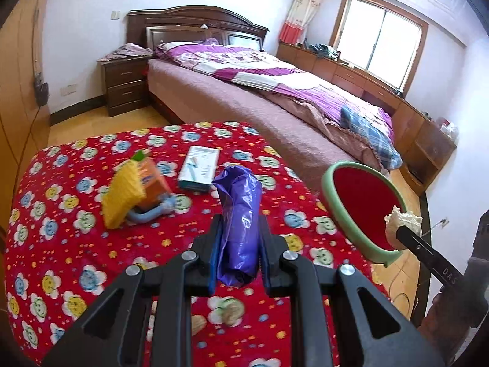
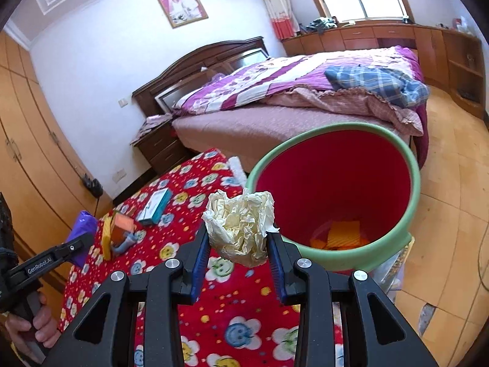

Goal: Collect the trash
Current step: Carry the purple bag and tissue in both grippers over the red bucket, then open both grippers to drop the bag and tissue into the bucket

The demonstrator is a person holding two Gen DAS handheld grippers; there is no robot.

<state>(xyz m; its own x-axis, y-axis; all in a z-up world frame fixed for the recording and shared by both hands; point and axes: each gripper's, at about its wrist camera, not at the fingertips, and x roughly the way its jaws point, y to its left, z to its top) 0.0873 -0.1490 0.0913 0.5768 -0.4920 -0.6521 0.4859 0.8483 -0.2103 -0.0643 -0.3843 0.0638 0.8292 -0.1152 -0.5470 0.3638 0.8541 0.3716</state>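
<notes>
My left gripper (image 1: 240, 229) is shut on a crumpled purple plastic bag (image 1: 240, 214) and holds it above the red flowered table (image 1: 76, 238). My right gripper (image 2: 240, 238) is shut on a crumpled cream paper ball (image 2: 241, 223), held above the table edge next to the green-rimmed red bin (image 2: 412, 165). The bin (image 1: 333, 195) stands at the table's right side with orange scraps (image 2: 342, 232) at its bottom. The paper ball (image 1: 402, 221) and right gripper also show in the left wrist view over the bin's near rim. The purple bag (image 2: 82, 226) shows at the left of the right wrist view.
On the table lie a yellow and orange package (image 1: 131, 189) over a blue ring-shaped thing (image 1: 152, 211), and a white and teal box (image 1: 200, 166). A bed (image 1: 259, 85) stands behind the table, a nightstand (image 1: 125, 85) to its left, and cabinets (image 1: 421, 134) along the right wall.
</notes>
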